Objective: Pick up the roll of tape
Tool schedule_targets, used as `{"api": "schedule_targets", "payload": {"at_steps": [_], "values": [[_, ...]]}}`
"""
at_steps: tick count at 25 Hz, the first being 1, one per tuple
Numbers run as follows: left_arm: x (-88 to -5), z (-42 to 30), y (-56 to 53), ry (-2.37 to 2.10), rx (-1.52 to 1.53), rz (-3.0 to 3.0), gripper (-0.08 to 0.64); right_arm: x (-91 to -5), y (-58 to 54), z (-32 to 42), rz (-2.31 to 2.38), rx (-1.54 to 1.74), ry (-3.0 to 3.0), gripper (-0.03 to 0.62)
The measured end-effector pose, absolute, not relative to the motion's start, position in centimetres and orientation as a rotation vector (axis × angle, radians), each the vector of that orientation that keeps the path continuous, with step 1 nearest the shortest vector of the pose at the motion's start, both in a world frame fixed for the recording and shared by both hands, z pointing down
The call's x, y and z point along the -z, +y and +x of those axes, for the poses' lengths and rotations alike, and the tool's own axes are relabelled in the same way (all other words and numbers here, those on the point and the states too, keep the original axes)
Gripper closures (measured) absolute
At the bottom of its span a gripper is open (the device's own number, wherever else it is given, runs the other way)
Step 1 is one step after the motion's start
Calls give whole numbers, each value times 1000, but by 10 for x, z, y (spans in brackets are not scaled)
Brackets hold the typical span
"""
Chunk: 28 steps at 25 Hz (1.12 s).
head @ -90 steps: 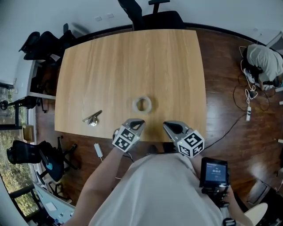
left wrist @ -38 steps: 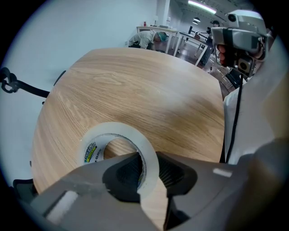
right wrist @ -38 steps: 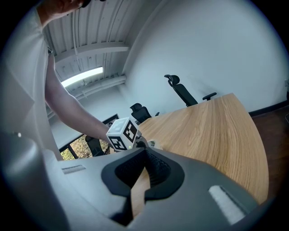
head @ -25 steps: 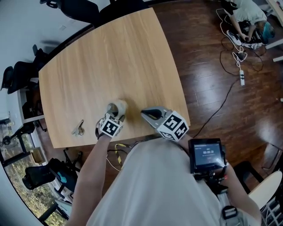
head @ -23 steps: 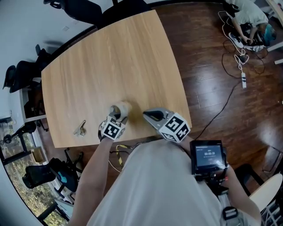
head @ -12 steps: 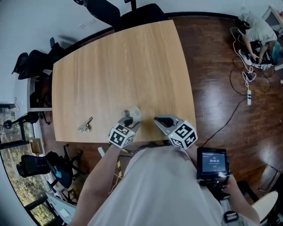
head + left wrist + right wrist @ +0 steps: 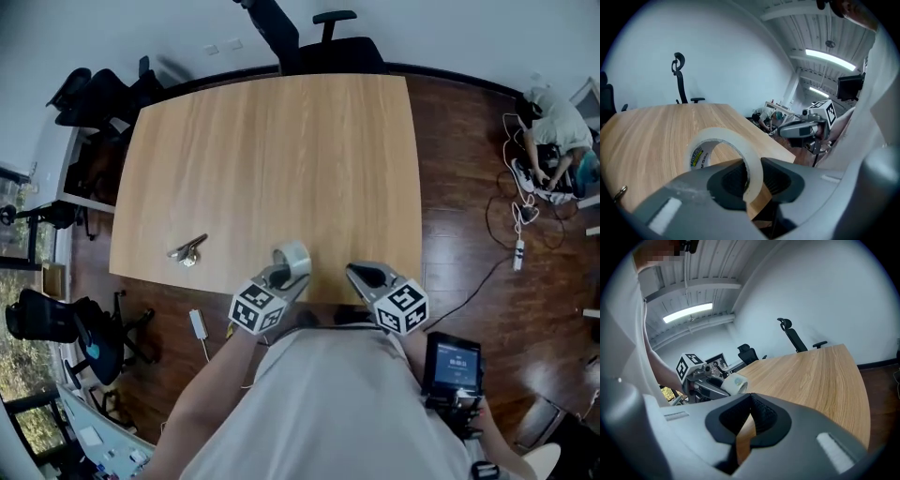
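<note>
The roll of clear tape [image 7: 292,259] hangs tilted just above the near edge of the wooden table [image 7: 272,159], and my left gripper [image 7: 279,275] is shut on its rim. In the left gripper view the tape [image 7: 721,136] stands on edge, with one jaw inside its hole and the other outside, and the left gripper [image 7: 752,172] pinches the band. My right gripper [image 7: 362,274] hovers at the table edge to the right, shut and holding nothing. From the right gripper [image 7: 749,397] view, the tape [image 7: 735,383] shows in the other gripper's jaws.
A bunch of keys [image 7: 188,251] lies near the table's left front corner. An office chair [image 7: 323,42] stands at the far side. On the floor at the right are cables [image 7: 520,234] and a crouching person [image 7: 553,131]. A small screen [image 7: 453,364] sits by my right side.
My left gripper closed on the tape, raised it off the table and rolled, so the roll now stands tilted in the air. The right gripper shifted slightly along the table edge.
</note>
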<state>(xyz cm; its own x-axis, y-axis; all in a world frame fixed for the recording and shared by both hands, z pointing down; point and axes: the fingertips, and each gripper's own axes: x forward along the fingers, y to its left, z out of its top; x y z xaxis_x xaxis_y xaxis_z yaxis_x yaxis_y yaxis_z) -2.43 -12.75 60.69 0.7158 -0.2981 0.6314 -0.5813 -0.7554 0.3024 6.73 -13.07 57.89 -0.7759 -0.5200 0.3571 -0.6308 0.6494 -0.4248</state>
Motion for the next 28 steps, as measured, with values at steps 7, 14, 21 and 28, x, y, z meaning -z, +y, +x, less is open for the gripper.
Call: {"api": "schedule_targets", "payload": {"at_steps": [7,14,21,28], "values": [[-571,-56,-113,-744,-606,2519,463,-541,-126,58,1045,-654,-2696,586],[-524,-84,-105,-796,-399,2626,463,-489,-116,29,1055,-519,-2753,586],[-491,-99,-105,-848,-271,2681,463,-453,-103,13,1051,-453,-2818,586],[-484,-113,-94,-846,-227,2711,463,-456,-84,-5,1058,-438,-2803,586]]}}
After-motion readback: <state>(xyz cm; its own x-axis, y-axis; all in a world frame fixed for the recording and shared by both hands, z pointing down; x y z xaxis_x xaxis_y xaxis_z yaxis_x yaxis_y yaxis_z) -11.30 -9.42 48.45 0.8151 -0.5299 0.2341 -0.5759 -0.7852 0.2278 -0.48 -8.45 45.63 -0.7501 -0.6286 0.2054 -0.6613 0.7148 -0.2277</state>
